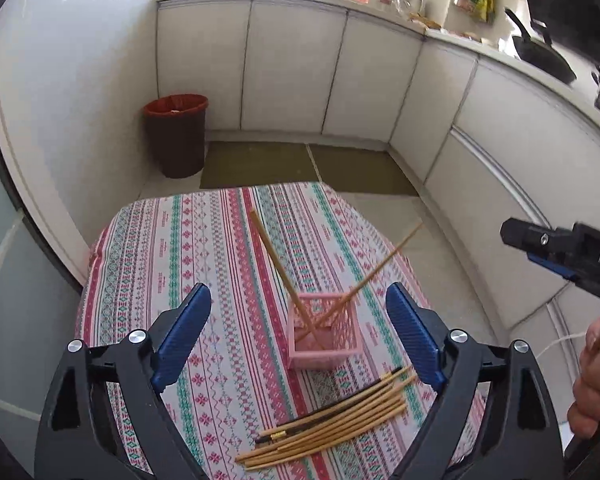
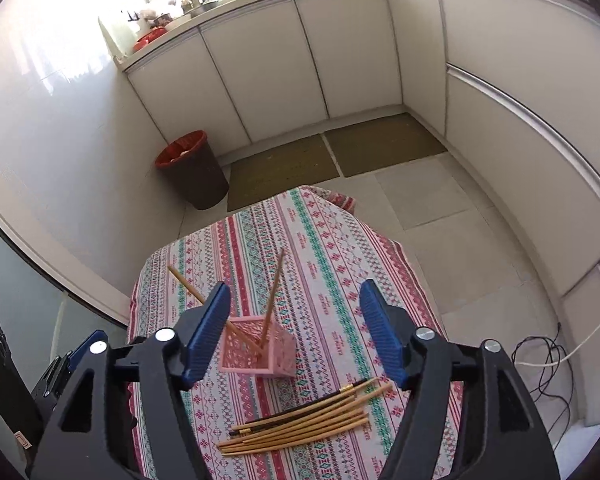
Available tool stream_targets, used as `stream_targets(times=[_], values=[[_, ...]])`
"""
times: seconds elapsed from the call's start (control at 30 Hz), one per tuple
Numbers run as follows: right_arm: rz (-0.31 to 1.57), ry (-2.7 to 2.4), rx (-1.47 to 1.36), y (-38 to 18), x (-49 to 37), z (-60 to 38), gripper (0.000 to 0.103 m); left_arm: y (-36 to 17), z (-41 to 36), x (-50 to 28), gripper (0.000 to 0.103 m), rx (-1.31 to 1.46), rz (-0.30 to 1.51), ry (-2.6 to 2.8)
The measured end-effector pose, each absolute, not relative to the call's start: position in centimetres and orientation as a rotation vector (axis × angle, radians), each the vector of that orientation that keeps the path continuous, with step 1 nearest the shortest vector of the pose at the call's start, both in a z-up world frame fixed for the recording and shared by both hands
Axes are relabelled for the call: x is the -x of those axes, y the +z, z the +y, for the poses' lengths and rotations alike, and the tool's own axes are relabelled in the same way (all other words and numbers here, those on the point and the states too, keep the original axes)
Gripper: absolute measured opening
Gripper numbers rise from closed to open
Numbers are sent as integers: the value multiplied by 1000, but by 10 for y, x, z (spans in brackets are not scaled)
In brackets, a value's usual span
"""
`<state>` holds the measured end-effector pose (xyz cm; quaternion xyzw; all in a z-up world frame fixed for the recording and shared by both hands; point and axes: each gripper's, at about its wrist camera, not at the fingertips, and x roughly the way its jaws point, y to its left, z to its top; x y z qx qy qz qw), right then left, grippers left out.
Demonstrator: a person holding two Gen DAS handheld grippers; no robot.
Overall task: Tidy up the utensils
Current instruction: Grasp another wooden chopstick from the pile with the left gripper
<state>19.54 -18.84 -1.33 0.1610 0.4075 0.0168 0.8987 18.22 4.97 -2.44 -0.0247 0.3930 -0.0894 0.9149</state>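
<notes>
Both grippers hang over the table with the striped cloth [image 1: 220, 248], jaws spread wide and nothing in them. In the left wrist view, the left gripper [image 1: 298, 334] frames the pink basket [image 1: 326, 344] just right of centre, with two chopsticks [image 1: 278, 264] leaning crossed inside it. The loose chopstick pile [image 1: 336, 420] lies lower in the frame, near the right finger. From the right gripper [image 2: 294, 334], the basket sits beside its left finger, the pile below centre.

Two chopsticks [image 1: 278, 268] in basket [image 1: 324, 340]; chopstick pile [image 1: 332, 420] before it.
</notes>
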Motion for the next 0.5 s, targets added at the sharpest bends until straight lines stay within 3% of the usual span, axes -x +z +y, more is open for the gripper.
stream_targets(times=[0.1, 0.37, 0.5], values=[[895, -16, -387, -50, -176, -217, 81, -55, 32, -168, 96, -21, 883, -234], [1010, -219, -403, -161, -129, -287, 86, -135, -44, -142, 95, -297, 1101, -546], [1025, -231, -489, -202, -107, -313, 86, -170, -71, -131, 82, -387, 1185, -778]])
